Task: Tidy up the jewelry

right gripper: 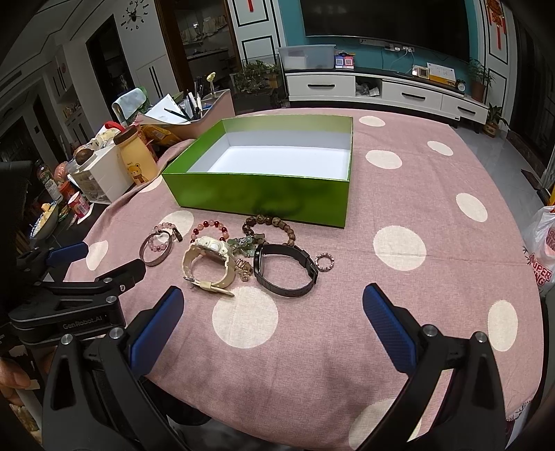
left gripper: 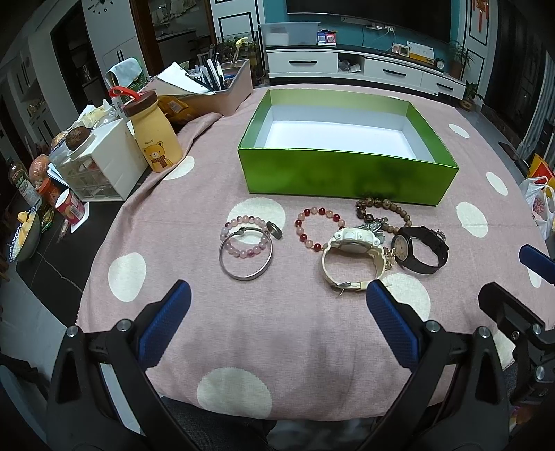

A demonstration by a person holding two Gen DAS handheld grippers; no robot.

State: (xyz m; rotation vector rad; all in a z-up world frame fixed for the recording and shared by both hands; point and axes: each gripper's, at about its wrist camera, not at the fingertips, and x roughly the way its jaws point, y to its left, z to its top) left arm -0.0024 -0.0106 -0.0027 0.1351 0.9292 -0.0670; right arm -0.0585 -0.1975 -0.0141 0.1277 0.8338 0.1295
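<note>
watches (left gripper: 353,253) and bracelets (left gripper: 242,236) before box (left gripper: 347,173)

The left gripper (right gripper: 97,267) carried "GenRobot.AI" in pale letters along its black body. A white plastic bag (right gripper: 541,249) at the table's right edge showed red print reading "SUPER". The wall clock (right gripper: 136,16) bore a "6" at its bottom. Small print on the yellow bear bottle (left gripper: 156,138) was too blurred to read.

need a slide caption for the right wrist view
Open right claw facing watches and bracelets before an empty green box.
</note>
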